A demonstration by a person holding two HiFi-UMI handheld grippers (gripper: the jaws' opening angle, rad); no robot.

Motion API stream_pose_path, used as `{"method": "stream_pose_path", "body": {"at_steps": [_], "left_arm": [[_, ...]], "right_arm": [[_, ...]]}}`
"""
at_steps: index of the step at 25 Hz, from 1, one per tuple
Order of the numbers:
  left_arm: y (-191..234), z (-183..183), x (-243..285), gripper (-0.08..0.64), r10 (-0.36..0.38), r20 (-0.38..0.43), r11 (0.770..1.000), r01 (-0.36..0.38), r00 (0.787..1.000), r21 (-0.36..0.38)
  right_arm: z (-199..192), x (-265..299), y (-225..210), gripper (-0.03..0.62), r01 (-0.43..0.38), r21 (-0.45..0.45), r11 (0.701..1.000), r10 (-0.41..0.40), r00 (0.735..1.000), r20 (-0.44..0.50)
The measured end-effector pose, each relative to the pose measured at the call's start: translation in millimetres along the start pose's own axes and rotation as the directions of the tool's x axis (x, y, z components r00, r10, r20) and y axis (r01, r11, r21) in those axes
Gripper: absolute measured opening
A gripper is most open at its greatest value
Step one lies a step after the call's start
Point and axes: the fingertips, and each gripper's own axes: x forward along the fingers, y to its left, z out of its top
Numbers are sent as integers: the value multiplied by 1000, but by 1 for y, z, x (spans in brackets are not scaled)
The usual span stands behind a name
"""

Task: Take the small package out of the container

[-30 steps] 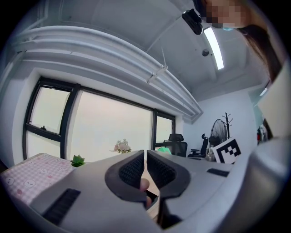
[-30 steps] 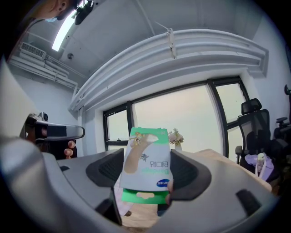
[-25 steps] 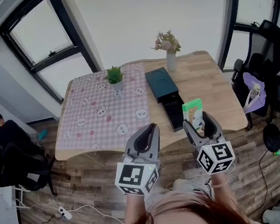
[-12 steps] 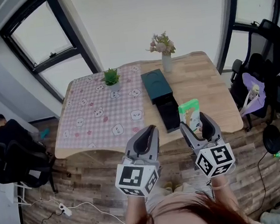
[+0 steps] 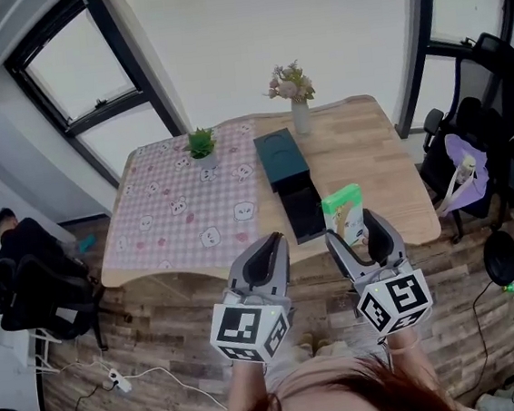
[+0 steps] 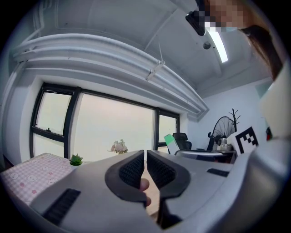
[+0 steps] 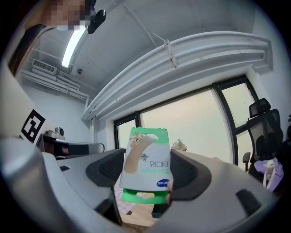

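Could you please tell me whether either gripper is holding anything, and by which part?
The right gripper clamps the small green-and-white cardboard package by its two side edges. The left gripper is shut and empty.

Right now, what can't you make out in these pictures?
- Inside of the black container: head view, too small and dark to tell what it holds.
- Sides of the small package: right gripper view, covered by jaws of the right gripper.
- Most of the table: left gripper view, blocked by the left gripper.
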Motion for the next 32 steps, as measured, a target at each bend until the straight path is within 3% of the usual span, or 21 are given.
{"method": "stream_pose_path", "body": {"at_steps": [7, 13, 23, 32], "left_arm": [[-25, 3, -6, 21, 8, 0, 999, -8, 1000, 32], [-44, 2, -10, 20, -1, 0, 999, 1, 1000, 43], [-48, 2, -13, 20, -38, 3, 998, 38, 999, 50], [-25, 9, -20, 21, -95, 13, 994, 94, 995, 56]], "right_arm": [[7, -21, -1, 318, -41, 22, 999, 40, 998, 45], [14, -33, 1, 318, -62, -16, 998, 63, 995, 78], [13, -33, 4, 318, -26, -50, 998, 31, 994, 103], [18, -23, 22, 318, 35, -78, 996, -25, 993, 119]]}}
